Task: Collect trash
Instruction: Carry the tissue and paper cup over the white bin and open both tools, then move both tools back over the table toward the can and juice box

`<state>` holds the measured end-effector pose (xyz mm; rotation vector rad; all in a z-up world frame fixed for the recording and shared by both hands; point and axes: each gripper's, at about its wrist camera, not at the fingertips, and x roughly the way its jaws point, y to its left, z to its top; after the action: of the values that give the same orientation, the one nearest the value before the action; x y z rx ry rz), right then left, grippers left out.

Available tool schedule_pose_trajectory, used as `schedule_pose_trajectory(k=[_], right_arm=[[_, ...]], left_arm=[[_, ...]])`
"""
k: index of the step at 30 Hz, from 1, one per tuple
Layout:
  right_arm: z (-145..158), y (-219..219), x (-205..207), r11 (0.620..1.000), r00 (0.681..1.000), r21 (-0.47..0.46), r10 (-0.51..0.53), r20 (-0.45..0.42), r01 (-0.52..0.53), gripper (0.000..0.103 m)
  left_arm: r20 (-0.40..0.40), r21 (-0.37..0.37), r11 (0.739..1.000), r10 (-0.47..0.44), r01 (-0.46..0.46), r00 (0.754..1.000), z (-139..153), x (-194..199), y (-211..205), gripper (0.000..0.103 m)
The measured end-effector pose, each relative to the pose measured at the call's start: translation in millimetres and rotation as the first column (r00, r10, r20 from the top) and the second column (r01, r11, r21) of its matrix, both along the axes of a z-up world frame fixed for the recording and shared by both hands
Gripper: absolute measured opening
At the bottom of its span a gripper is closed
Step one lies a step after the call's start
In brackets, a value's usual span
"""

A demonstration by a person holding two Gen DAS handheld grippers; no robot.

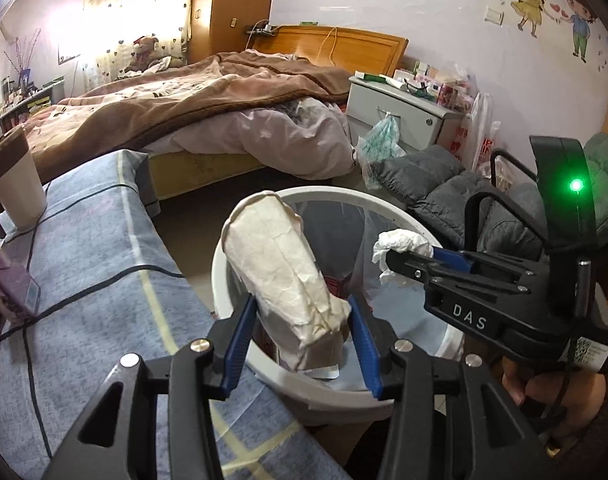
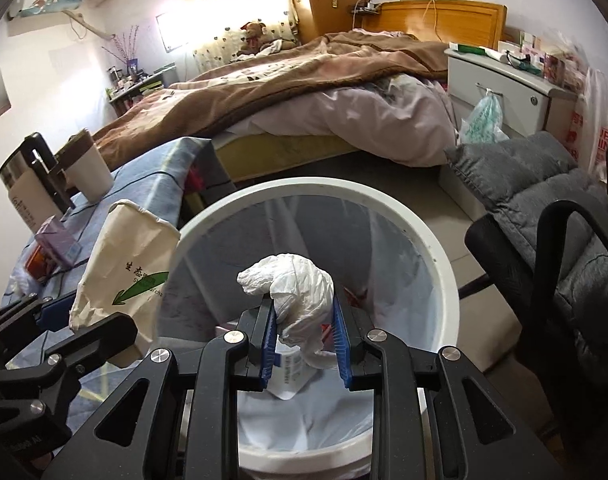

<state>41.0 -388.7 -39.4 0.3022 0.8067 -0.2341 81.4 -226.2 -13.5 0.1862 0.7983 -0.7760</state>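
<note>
Crumpled tissue [image 2: 299, 300] sits pinched in the right gripper [image 2: 304, 340] over the white bin [image 2: 440, 264].

bin [image 2: 444, 264] bottom: hidden under liner and tissue [image 2: 299, 292] | bag [image 2: 123, 272] print beside bin: partly covered, unreadable | card inside bin: text blurred

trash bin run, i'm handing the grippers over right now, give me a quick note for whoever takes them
Left gripper: shut on the crumpled paper bag, held over the near-left rim of the bin.
Right gripper: shut on the white tissue wad, held above the bin's opening.
Trash bin: white, lined with a clear bag, on the floor beside the table; some paper scraps already lie inside.
Done: both pieces picked up and brought to the bin.
Left: release both into the bin, the bag likely needs moving further over the opening first; then check the table for more trash.
</note>
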Motion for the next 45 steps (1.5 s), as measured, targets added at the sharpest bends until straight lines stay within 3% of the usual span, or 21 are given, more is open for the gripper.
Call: schedule_pose_trajectory(k=[4,9,20,33,45], right_arm=[[-6,-5,4,1.0,0.999,-0.014,-0.018,-0.04,0.017,0.028],[-12,-6,6,1.0,0.998,-0.022,-0.02,-0.062,0.019,0.044],[-8,1,1,1.0,0.999,-0.004,-0.027,-0.042,0.027,0.045],[16,38,-1,0.999,0.999,-0.013,0.031,0.026,-0.031,0.045],[31,96,10,0.988,0.985,-0.01,0.154,0.082,-0.154,0.045]], left_arm=[[-0.032,-0.008,1.0,-0.008,0.008,0.999,-4,4,-6,0.052],[-0.037,-0.009,1.0,-0.012,0.012,0.999,-6,4,-12,0.06],[-0.024,-0.017,0.998,0.057,-0.057,0.998,-1,7,17,0.063],[0.027,-0.046,0.985,0.17,-0.168,0.985,19,4,74,0.064],[0.063,-0.059,0.94,0.341,-0.337,0.938,28,3,157,0.065]])
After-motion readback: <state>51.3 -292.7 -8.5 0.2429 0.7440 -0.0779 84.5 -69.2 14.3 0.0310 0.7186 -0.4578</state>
